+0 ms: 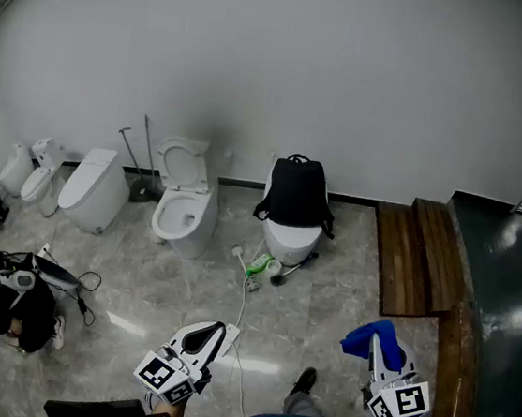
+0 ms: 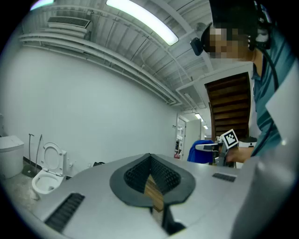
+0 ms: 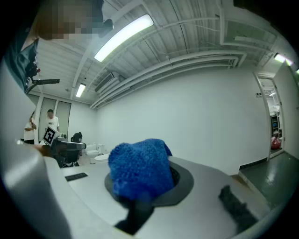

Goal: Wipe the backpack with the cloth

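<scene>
A black backpack (image 1: 296, 193) stands upright on a white toilet (image 1: 291, 241) against the far wall, well ahead of both grippers. My right gripper (image 1: 380, 338) is low at the right of the head view, shut on a bunched blue cloth (image 1: 364, 340). In the right gripper view the cloth (image 3: 139, 170) fills the jaws of that gripper (image 3: 145, 173) and hides the tips. My left gripper (image 1: 216, 330) is low and centre-left, jaws together and empty; in its own view this gripper (image 2: 150, 162) shows bare black pads (image 2: 164, 173) meeting.
An open-lid toilet (image 1: 186, 205) and a closed one (image 1: 93, 189) stand left of the backpack. A green bottle and brush (image 1: 260, 267) lie on the floor before it. Wooden planks (image 1: 420, 255) lie at right. Bags and cables (image 1: 18, 301) sit at left, and a laptop (image 1: 99, 414) at the bottom.
</scene>
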The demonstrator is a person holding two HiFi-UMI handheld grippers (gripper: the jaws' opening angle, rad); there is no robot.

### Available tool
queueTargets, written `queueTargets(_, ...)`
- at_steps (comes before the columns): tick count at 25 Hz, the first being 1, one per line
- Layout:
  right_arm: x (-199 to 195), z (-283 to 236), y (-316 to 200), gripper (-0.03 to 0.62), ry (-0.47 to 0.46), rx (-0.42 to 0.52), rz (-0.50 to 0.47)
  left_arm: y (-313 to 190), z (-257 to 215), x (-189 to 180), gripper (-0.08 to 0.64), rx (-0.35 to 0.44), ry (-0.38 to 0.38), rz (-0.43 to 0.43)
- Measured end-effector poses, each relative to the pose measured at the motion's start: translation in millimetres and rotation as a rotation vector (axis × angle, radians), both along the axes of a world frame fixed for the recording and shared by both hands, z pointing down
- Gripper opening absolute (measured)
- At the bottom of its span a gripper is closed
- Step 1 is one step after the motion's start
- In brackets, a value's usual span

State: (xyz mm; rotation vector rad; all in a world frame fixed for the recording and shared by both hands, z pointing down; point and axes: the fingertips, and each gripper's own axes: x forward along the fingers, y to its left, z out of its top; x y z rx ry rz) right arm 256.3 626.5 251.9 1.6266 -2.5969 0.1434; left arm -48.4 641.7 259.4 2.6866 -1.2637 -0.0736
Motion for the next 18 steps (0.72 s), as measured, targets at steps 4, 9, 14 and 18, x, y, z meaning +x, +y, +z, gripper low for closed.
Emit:
queueTargets(4, 29.6, 1.3, -75.3, 0.025, 0.000, 0.000, -0.022, -63.9, 8.1, 39.0, 0.003, 0.021, 0.005, -0.003)
queueTargets(9, 49.5, 6.2, -163.1, 0.025, 0.003, -0.001, -0.061, -153.7, 3.8, 83.9, 0.003, 0.061, 0.025, 0.015)
queueTargets(14, 51.5, 10.5, -240.0, 0.024, 0.020, 0.003, -0.097, -212.9, 4.4, 106.3, 0.003, 0.072, 0.003, 0.010)
queueTargets(18, 38.5, 16.7, -291.2, 0.025, 0.024, -0.015, -0.127, -253.6, 2.0, 101.3, 0.003, 0.073, -0.025, 0.000)
